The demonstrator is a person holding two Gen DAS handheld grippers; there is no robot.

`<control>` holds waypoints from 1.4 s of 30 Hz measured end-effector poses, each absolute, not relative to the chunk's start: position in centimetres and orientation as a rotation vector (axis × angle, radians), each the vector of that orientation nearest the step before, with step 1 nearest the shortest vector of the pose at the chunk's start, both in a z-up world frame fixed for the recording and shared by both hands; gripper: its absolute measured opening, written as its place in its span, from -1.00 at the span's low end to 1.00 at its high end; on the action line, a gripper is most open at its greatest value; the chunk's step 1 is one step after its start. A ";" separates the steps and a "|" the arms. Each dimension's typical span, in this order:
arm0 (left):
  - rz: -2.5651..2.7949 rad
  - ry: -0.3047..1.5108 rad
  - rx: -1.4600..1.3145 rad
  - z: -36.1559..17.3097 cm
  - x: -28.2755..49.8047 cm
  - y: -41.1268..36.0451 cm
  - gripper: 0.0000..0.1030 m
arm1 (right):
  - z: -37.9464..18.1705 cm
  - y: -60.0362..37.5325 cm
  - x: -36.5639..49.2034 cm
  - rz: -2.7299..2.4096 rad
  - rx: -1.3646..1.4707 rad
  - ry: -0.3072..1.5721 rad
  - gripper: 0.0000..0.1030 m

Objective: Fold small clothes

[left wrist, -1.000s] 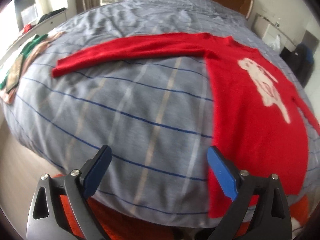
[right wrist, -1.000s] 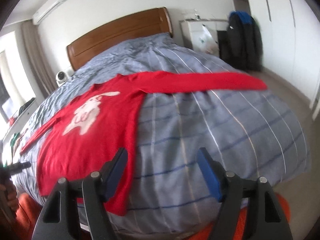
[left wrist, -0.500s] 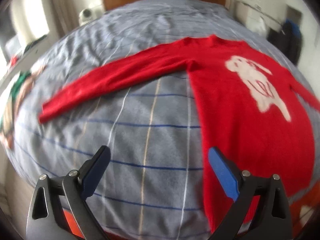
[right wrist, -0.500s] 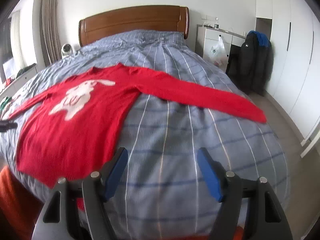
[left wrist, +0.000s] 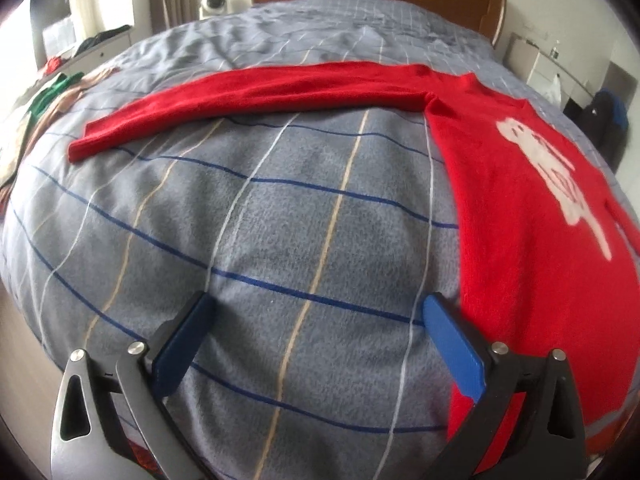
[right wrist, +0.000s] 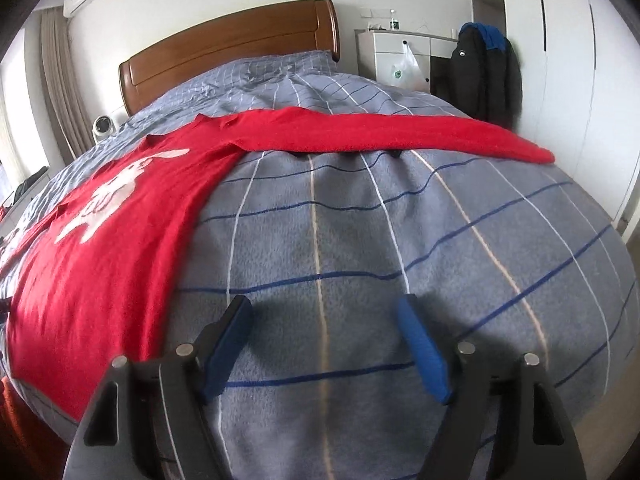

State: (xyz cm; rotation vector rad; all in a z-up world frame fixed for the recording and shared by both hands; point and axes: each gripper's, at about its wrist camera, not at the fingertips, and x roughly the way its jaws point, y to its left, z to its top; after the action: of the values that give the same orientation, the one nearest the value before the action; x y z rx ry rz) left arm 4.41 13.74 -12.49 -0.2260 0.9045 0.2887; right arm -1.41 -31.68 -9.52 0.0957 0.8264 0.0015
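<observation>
Sweater [left wrist: 528, 216] soft, limp knit; I'd pinch far cuffs. Left gripper [left wrist: 320, 344], right gripper [right wrist: 324, 344] both open, empty

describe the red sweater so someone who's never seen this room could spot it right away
On the big bed with the grey checked cover, the red sweater lies flat, both sleeves spread wide. Unlike the green and tan clothes at the bed's edge, it has a white animal figure on its chest.

Both wrist views low over the bed [left wrist: 280, 220], facing the headboard [right wrist: 224, 56], sharing the red sweater [right wrist: 100, 240]
</observation>
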 end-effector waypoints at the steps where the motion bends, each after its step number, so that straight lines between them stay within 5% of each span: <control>1: 0.287 0.910 -0.223 -12.5 4.6 13.9 0.99 | -9.6 -31.6 -1.3 0.003 0.090 0.830 0.57; 34: 0.204 0.960 -0.197 -12.8 4.3 14.1 0.99 | -8.7 -31.2 -0.9 0.021 0.082 0.889 0.68; 42: 0.209 0.946 -0.188 -12.7 3.8 13.9 0.99 | -2.6 -42.6 2.1 0.064 0.532 0.815 0.67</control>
State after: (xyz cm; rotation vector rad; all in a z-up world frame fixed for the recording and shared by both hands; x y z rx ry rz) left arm 3.81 13.95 -12.74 -0.1879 0.9456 0.2086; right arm 2.07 -42.61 -2.60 0.5322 0.8150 0.0640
